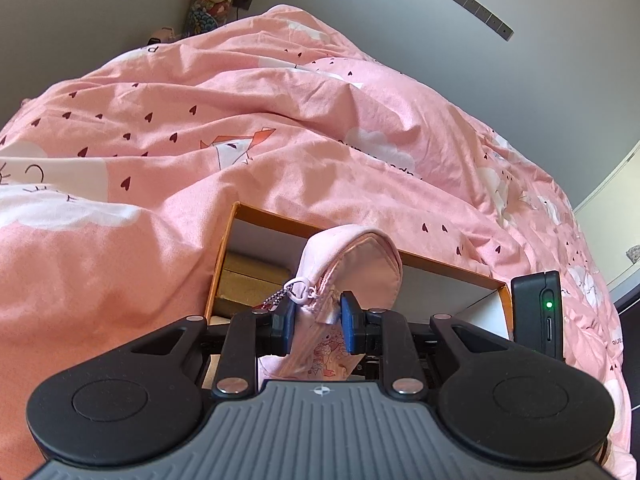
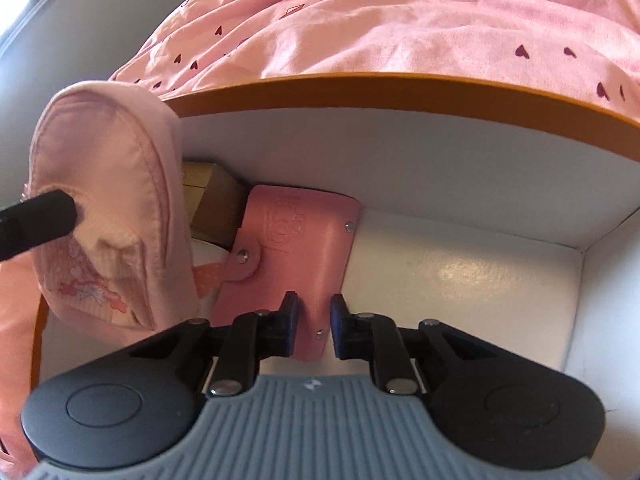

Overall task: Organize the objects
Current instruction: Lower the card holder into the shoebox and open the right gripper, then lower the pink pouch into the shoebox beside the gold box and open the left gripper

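the left gripper [image 1: 316,322] is clenched on the pink zip pouch [image 1: 352,264], which hangs above the orange-rimmed box [image 1: 452,266] toward its 9 o'clock end. the right gripper [image 2: 314,322] has its jaws straddling the pink card holder [image 2: 304,240] inside the box; whether they pinch it cannot be told. brown blocks [image 2: 216,196] sit at 11 o'clock of the holder. the risk: a soft pouch lowered carelessly may catch the rim or land on the holder, since the two grippers crowd one corner on the rumpled pink duvet [image 1: 200,120].
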Motion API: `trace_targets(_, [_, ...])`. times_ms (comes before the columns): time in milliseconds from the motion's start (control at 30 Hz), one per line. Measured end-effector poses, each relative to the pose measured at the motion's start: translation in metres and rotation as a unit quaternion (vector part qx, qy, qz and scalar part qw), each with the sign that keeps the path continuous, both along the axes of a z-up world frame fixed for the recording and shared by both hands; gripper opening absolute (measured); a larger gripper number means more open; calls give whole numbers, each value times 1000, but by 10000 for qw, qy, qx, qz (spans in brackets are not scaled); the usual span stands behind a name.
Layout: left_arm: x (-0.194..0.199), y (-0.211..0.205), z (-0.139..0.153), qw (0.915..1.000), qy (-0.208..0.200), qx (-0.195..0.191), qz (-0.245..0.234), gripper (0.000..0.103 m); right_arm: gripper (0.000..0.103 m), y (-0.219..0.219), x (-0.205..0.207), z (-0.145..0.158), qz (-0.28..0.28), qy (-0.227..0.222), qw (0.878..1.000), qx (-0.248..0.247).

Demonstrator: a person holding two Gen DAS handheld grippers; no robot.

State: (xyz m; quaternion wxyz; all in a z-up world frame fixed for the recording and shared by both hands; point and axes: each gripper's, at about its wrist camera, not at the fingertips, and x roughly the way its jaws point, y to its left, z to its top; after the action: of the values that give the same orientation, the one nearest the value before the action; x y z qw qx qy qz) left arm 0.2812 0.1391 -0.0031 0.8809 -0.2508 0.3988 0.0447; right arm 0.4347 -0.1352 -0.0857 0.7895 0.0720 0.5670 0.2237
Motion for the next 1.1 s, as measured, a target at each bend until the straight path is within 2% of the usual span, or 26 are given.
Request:
trace_targets(200, [10, 1, -14, 9985, 130, -521, 79, 26, 16, -6, -2, 2, -66, 4, 10000, 65])
trace_targets(367, [25, -6, -34, 9958, 398, -796, 215, 26, 18, -21, -20, 21, -192, -443, 9977, -476])
trace_targets(567, [34, -4, -58, 9899, 744, -1123, 447, 28, 19, -27, -32, 30, -52, -651, 9966, -506])
trace_targets(633, [35, -3, -63, 9890, 875, -1046, 566, 30, 19, -28, -33, 31, -93, -710, 9966, -413])
trace_targets(800, [35, -6, -64, 9920, 794, -777, 601, 36, 19, -23, -27, 28, -210, -693, 9972, -195])
trace_targets(967, [32, -11, -54, 9957, 723, -460, 364, 44, 19, -31, -20, 23, -614, -515, 9967, 138])
trace_targets(1100, [26, -15, -44, 9979, 625, -154, 108, 44, 20, -37, -26, 34, -820, -724, 9937, 236])
